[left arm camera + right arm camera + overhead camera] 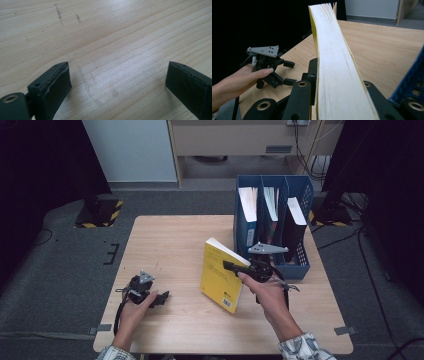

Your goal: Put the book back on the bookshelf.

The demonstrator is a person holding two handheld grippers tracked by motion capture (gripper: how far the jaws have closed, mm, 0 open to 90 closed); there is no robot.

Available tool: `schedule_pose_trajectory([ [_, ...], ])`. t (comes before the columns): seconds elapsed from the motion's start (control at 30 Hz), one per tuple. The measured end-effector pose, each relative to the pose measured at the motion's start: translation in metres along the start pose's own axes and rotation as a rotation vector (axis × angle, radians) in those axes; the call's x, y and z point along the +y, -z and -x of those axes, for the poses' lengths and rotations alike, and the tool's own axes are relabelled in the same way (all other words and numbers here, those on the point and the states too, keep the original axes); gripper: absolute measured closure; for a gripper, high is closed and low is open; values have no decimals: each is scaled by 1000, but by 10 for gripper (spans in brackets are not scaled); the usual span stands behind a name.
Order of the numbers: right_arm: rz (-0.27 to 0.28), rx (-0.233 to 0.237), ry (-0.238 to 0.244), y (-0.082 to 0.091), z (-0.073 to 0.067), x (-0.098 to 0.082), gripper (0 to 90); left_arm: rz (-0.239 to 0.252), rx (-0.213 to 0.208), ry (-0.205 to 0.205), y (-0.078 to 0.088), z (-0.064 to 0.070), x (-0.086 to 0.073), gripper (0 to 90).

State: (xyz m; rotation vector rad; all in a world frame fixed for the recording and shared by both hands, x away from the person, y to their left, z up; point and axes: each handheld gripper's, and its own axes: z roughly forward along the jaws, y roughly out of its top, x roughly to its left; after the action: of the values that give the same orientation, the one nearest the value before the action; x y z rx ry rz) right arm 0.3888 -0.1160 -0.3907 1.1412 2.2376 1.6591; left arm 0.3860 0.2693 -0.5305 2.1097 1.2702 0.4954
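A thick yellow book (219,276) stands tilted over the middle of the wooden table (165,237). My right gripper (231,266) is shut on its edge. In the right gripper view the white page block (337,60) runs up between the two black jaws of the right gripper (339,83). My left gripper (161,298) rests low at the table's front left, a hand around it. Its pads (56,82) stand wide apart over bare wood, and the left gripper (118,68) has nothing between them. The left gripper (290,73) also appears in the right gripper view, on the far side of the book.
A blue file holder (295,262) with three slots stands at the back right of the table, just beyond my right gripper, with books or folders in it. Grey carpet surrounds the table. Dark stands and cables lie at both sides.
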Motion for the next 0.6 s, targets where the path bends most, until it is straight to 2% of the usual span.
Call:
schedule_pose_trajectory([
  [0.23,25,-21,-6,21,5,-3,750,-5,8,0,-1,0,-1,52],
  [0.6,28,-57,-18,49,11,-11,750,39,22,15,-3,3,-6,22],
])
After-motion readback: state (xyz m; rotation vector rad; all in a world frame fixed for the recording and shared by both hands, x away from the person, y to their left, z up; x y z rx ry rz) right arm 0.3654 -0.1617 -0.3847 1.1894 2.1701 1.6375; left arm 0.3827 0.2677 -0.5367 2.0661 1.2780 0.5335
